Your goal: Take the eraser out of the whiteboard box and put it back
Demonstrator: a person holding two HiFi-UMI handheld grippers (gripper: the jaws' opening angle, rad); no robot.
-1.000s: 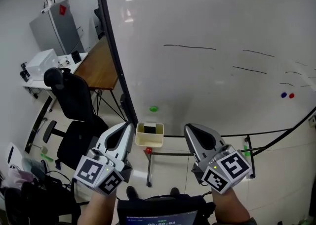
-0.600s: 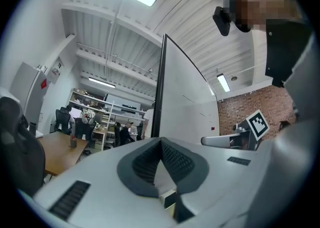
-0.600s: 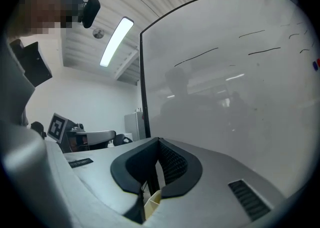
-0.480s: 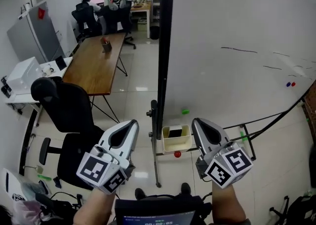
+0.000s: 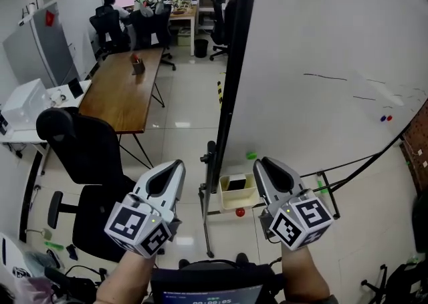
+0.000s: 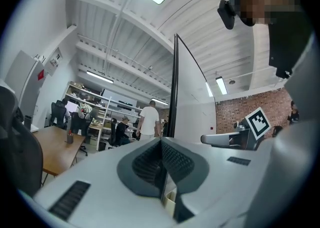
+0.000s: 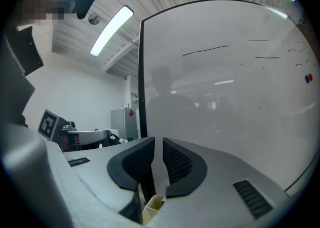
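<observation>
A cream whiteboard box [image 5: 242, 198] hangs at the bottom left corner of the whiteboard [image 5: 321, 62]. The black eraser [image 5: 236, 182] lies in it. My left gripper [image 5: 177, 164] is held left of the box and my right gripper [image 5: 261, 162] just right of it, both level and apart from it. In the left gripper view the left gripper [image 6: 161, 139] is shut on nothing. In the right gripper view the right gripper [image 7: 157, 141] shows a narrow gap; its jaws have just been opening and nothing is between them. A corner of the box [image 7: 152, 203] shows below them.
The board's black frame [image 5: 231, 75] and stand legs [image 5: 204, 222] run down beside the box. A red magnet [image 5: 240, 212] and a green one [image 5: 251, 156] sit near it. A wooden table [image 5: 124, 92], black office chairs [image 5: 80, 156] and seated people [image 5: 134, 9] are at the left.
The view has swung left, so the room past the board's edge now shows. Both grippers have travelled along with it and still flank the box.
</observation>
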